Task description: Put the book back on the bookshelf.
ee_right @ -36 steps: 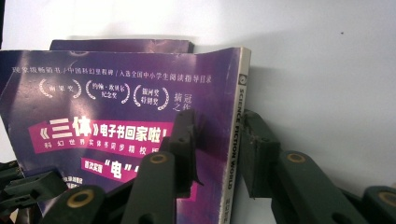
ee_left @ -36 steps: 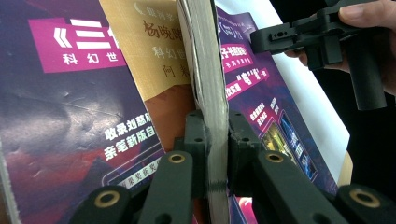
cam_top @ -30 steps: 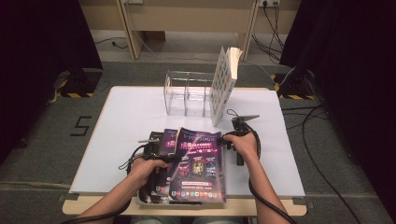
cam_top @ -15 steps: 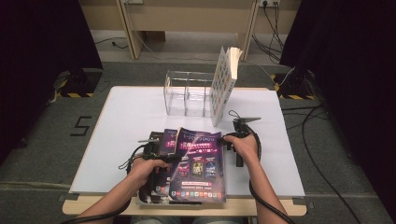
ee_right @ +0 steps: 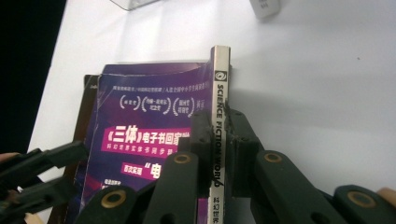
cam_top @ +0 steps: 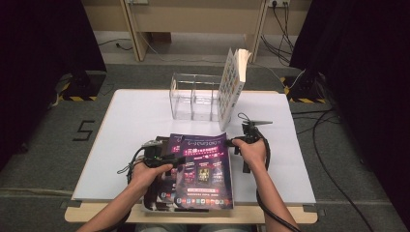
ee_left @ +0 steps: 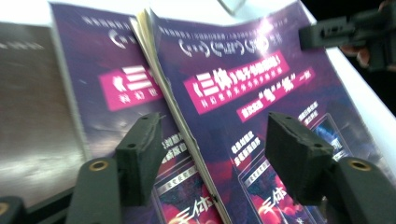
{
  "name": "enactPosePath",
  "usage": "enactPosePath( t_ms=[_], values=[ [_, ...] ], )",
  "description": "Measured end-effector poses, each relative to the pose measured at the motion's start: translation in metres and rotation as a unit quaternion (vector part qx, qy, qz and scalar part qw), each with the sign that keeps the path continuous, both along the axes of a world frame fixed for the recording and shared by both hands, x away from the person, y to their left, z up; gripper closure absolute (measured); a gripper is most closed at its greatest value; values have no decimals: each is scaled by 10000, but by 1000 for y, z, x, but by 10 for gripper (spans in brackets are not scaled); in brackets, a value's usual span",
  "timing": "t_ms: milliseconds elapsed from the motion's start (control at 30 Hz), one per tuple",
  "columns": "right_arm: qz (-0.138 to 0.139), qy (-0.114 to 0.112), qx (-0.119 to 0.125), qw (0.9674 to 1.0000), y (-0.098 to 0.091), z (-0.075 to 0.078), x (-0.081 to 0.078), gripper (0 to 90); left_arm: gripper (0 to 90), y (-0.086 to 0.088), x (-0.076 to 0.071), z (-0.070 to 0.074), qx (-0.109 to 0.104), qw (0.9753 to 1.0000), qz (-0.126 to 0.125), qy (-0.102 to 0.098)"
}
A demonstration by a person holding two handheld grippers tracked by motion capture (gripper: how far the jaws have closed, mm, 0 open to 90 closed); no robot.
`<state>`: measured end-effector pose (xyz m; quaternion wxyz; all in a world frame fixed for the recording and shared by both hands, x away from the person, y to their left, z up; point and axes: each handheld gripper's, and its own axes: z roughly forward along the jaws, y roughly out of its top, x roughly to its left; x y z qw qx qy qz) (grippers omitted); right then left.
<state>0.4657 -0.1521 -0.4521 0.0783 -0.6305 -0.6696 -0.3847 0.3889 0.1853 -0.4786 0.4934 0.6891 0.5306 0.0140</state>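
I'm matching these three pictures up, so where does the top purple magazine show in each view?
High view: top purple magazine lies at the table's near edge, between both hands.
Left gripper view: it spreads right of centre, beyond the open tongs.
Right gripper view: its spine is clamped in the tongs, cover to the left.
Shared landmark: the pink title band.

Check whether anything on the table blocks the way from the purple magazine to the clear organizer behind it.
Nothing visible does. The white table lies bare between the top purple magazine and the clear organizer. A book leans at the organizer's right end, off to the side. The right hand-held gripper pinches the magazine's spine.
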Motion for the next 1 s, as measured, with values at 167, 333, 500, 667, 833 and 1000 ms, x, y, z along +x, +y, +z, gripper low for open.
enactPosePath(
  t_ms=[167,333,500,667,833,1000],
  values=[
    [-23,-303,139,9994,-1,6,-8,835,358,19,-10,7,-252,9994,159,-154],
    [-6,-547,162,9984,2,12,-14,835,370,38,-20,7,-220,9987,279,-356],
    [24,-752,175,9970,4,16,-18,835,375,51,-28,5,-257,9979,339,-479],
    [83,-958,127,9953,7,21,-22,836,382,62,-34,-2,-35,9966,538,-615],
    [188,-1091,85,9938,11,31,-23,836,387,68,-37,-4,-131,9956,685,-625],
    [327,-1368,-5,9901,17,48,-23,837,403,71,-38,-4,-98,9948,730,-707]
  ],
)
